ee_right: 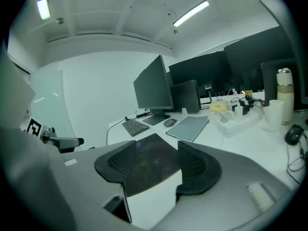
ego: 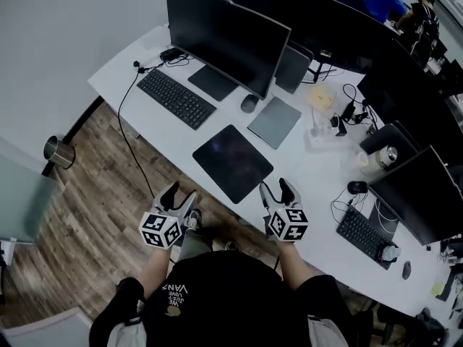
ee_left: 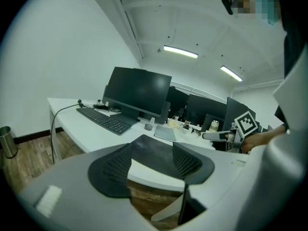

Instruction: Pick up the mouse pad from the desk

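The dark square mouse pad (ego: 233, 162) lies flat on the white desk (ego: 130, 63), set diagonally, with one corner near the front edge. My left gripper (ego: 179, 195) hangs just off that edge, left of the pad's near corner, open and empty. My right gripper (ego: 277, 191) is over the desk edge to the right of that corner, also open with nothing between its fingers. In the left gripper view the mouse pad (ee_left: 149, 150) shows beyond the open left gripper (ee_left: 151, 163). The right gripper view shows the mouse pad (ee_right: 151, 165) ahead of the right gripper (ee_right: 155, 166).
Behind the pad sit a grey flat tablet (ego: 275, 121), a mouse (ego: 249, 103), a black keyboard (ego: 176, 97) and a large monitor (ego: 224, 38). A cluttered power strip (ego: 318, 132) and a second keyboard (ego: 362, 233) lie to the right. A metal bin (ego: 58, 150) stands on the wood floor.
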Demonstrator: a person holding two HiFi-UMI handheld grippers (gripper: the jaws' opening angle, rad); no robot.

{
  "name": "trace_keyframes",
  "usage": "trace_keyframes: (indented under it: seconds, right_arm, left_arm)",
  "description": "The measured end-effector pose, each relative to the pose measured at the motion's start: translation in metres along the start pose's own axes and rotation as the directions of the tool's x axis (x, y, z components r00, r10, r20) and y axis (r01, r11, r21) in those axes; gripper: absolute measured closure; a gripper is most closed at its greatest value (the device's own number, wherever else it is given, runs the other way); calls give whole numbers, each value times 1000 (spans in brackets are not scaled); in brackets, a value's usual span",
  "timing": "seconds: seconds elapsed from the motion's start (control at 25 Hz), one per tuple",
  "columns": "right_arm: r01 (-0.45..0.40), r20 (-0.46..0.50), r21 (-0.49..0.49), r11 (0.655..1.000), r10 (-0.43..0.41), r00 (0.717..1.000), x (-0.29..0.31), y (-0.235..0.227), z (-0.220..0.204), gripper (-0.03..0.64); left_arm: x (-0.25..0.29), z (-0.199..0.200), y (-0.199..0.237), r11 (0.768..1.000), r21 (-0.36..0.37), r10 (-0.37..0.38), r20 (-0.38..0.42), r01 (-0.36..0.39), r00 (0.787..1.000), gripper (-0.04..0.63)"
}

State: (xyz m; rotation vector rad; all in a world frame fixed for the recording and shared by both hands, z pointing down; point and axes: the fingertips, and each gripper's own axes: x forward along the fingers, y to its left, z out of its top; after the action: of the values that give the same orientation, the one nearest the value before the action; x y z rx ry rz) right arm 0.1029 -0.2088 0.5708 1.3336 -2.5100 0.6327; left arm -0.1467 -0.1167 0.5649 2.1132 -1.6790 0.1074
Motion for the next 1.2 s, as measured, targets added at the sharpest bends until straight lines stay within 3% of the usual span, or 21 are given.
trace_keyframes:
  seconds: [0.32, 0.68, 0.92, 1.08, 1.2]
  right_arm:
    - [199, -78, 68, 978, -193, 978, 51, -44, -25, 354]
    - [340, -206, 50, 939, -323, 924, 99, -76, -51, 354]
    - [388, -312, -25, 921, -376, 872, 115, -86, -68, 360]
    - [384, -318, -26, 923, -372, 872, 117, -80, -69, 402]
    - [367, -326, -15, 930, -352, 877, 120, -74, -70, 471]
  left_arm:
    - [76, -1, 39, 987, 70, -135, -161, 148, 978, 351]
    - [126, -19, 74, 959, 105, -216, -327, 262, 920, 350]
    - [151, -28, 80, 937, 126, -249, -419, 327, 873, 339]
    - [161, -36, 83, 936, 127, -234, -469, 328, 852, 322]
    - [163, -43, 81, 939, 112, -228, -502, 324, 834, 308]
